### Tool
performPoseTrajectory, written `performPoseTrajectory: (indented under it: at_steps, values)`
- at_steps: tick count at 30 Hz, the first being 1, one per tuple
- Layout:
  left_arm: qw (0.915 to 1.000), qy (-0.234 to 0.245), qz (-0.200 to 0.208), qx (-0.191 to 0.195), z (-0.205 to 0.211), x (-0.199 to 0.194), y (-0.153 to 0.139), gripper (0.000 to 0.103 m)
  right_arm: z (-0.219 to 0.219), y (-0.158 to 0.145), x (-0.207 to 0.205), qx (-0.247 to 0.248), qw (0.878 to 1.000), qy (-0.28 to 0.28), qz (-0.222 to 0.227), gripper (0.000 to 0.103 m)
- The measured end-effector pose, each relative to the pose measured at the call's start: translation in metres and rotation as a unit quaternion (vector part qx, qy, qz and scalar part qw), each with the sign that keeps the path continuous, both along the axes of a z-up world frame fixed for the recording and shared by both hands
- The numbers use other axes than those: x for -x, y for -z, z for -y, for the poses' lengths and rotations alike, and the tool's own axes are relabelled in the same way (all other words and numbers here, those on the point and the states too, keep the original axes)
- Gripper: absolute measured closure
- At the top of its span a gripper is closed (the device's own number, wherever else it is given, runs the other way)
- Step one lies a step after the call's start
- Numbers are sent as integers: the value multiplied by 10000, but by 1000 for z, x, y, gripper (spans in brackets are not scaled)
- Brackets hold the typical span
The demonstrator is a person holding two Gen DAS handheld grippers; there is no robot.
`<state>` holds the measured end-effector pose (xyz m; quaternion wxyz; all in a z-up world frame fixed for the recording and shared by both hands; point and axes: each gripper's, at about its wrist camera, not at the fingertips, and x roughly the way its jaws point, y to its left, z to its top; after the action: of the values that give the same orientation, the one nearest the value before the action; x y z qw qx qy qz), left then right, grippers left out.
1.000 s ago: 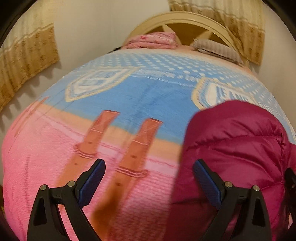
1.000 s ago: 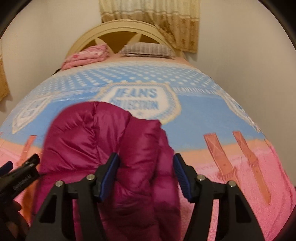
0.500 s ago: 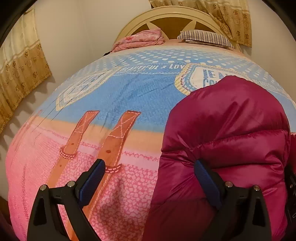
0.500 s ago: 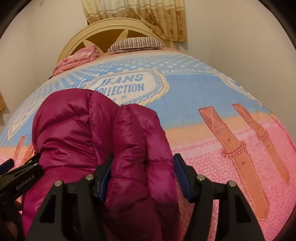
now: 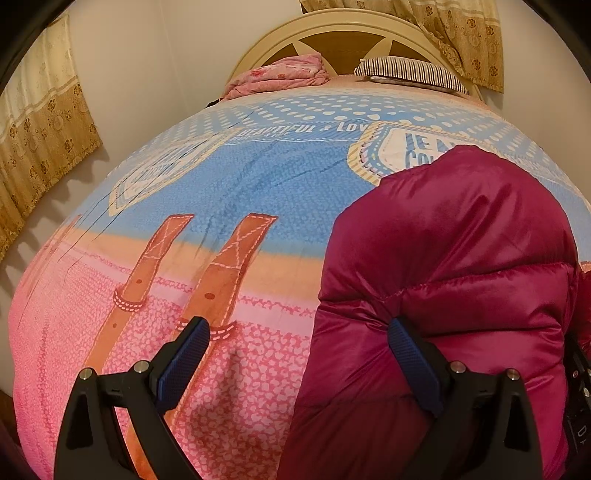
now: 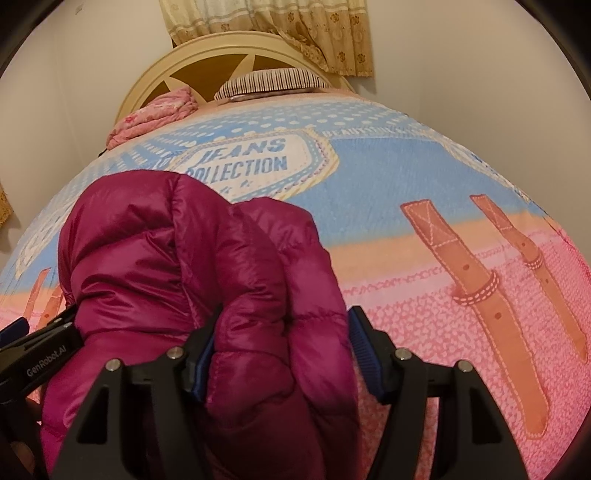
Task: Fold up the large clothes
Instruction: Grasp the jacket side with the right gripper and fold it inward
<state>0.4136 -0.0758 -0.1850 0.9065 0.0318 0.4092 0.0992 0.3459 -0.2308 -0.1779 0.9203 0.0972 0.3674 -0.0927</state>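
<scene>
A magenta puffer jacket (image 5: 461,266) lies bunched on the printed bedspread (image 5: 229,206), at the right of the left wrist view and centre-left of the right wrist view (image 6: 177,258). My left gripper (image 5: 299,354) is open; its right finger presses the jacket's left edge and its left finger stands over bare bedspread. My right gripper (image 6: 284,354) has a thick fold of the jacket between its fingers, which stand wide apart against the fabric. The left gripper's body shows at the left edge of the right wrist view (image 6: 40,354).
A folded pink blanket (image 5: 280,74) and a striped pillow (image 5: 410,72) lie at the cream headboard (image 5: 343,33). Curtains (image 5: 40,122) hang on the left wall and behind the headboard. A white wall runs along the bed's right side (image 6: 480,74).
Both grippers have come closer to the bed and the jacket. The jacket has spread wider in the left wrist view, and the left gripper's right finger now touches it.
</scene>
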Motion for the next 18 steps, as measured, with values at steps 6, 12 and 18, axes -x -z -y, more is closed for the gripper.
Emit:
performPoseTrajectory:
  at_steps: [6, 12, 18]
  values:
    - [10000, -2, 8, 10, 0, 0, 1, 5, 0, 2, -2, 13, 10000, 0, -14, 37]
    - [10000, -5, 24, -14, 1, 1, 1, 5, 2, 4, -2, -18, 10000, -3, -30, 37]
    - [9999, 6, 44, -98, 4, 2, 2, 5, 5, 7, -1, -99, 9999, 16, -43, 36]
